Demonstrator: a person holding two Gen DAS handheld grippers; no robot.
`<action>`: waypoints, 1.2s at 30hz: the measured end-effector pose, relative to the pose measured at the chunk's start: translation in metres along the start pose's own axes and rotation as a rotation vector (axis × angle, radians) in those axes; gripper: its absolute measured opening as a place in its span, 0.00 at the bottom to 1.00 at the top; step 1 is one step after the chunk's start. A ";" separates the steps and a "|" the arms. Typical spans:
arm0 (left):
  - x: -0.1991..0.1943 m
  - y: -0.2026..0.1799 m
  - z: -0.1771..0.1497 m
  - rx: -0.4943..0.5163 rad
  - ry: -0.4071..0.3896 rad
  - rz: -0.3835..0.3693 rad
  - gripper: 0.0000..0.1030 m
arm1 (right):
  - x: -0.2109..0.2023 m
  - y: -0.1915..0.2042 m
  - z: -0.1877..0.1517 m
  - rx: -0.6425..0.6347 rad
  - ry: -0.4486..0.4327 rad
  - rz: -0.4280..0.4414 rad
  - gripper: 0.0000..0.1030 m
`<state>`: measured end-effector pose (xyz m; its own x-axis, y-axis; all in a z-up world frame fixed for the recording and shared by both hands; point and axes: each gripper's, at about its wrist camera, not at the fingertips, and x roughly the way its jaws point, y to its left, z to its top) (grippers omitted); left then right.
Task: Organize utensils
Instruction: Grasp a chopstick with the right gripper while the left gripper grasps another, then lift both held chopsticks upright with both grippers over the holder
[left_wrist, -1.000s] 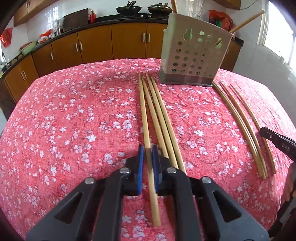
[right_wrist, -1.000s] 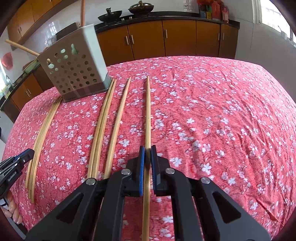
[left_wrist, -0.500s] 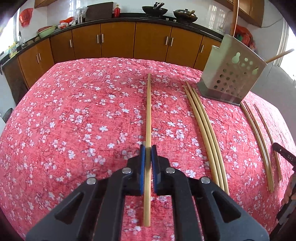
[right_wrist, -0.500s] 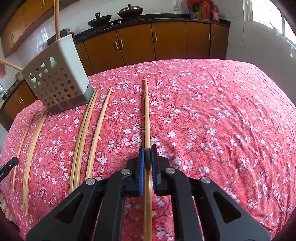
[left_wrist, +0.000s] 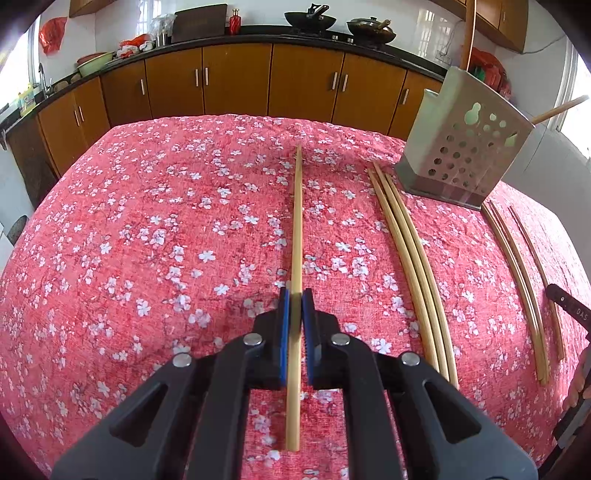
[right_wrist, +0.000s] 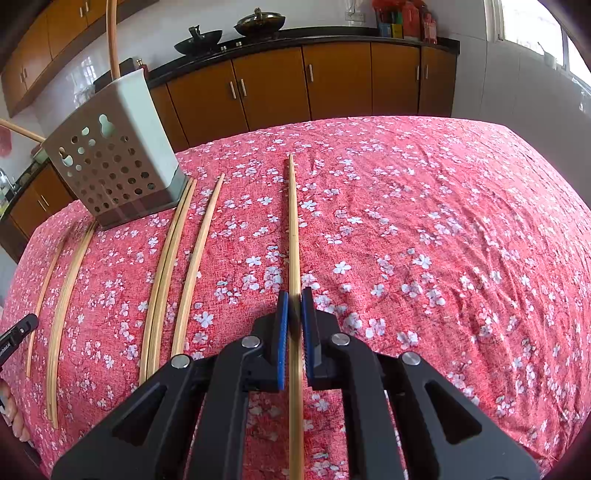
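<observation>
A: Chopsticks (left_wrist: 297, 229)? Table (left_wrist: 147, 229)?
B: Pale smooth bamboo-like wood; red floral cloth, matt.
A: Holder (right_wrist: 118, 162), tongs (left_wrist: 294, 310)?
B: Perforated brushed metal; matt black plastic, ribbed blue pads.

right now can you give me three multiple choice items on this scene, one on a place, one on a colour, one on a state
1. In the right wrist view, where does the perforated holder stand relative to the held chopstick?
A. to its left
B. to its right
C. on top of it

2. What colour is the tablecloth?
A. plain blue
B. red with white flowers
C. green check

3. What is the left gripper doing?
A. open over bare cloth
B. shut on a chopstick
C. shut on the holder

Answers: 1 A, the holder sits at the picture's left. 2 B, white blossoms on red. 3 B, its blue pads clamp the stick.
</observation>
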<state>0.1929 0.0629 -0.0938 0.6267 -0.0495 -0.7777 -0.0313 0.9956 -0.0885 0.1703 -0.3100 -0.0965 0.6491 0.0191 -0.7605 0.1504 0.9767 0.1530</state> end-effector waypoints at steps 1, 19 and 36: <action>0.000 0.000 0.000 0.001 0.000 0.001 0.09 | 0.000 0.000 0.000 0.002 0.000 0.002 0.08; -0.009 0.000 -0.007 0.039 0.006 -0.007 0.09 | -0.012 -0.001 -0.014 -0.008 -0.002 0.012 0.09; -0.062 0.004 0.004 0.041 -0.101 -0.045 0.07 | -0.085 -0.008 0.012 0.017 -0.199 0.040 0.07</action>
<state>0.1572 0.0705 -0.0439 0.7021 -0.0877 -0.7067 0.0289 0.9951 -0.0947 0.1233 -0.3223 -0.0257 0.7889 0.0137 -0.6143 0.1332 0.9722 0.1927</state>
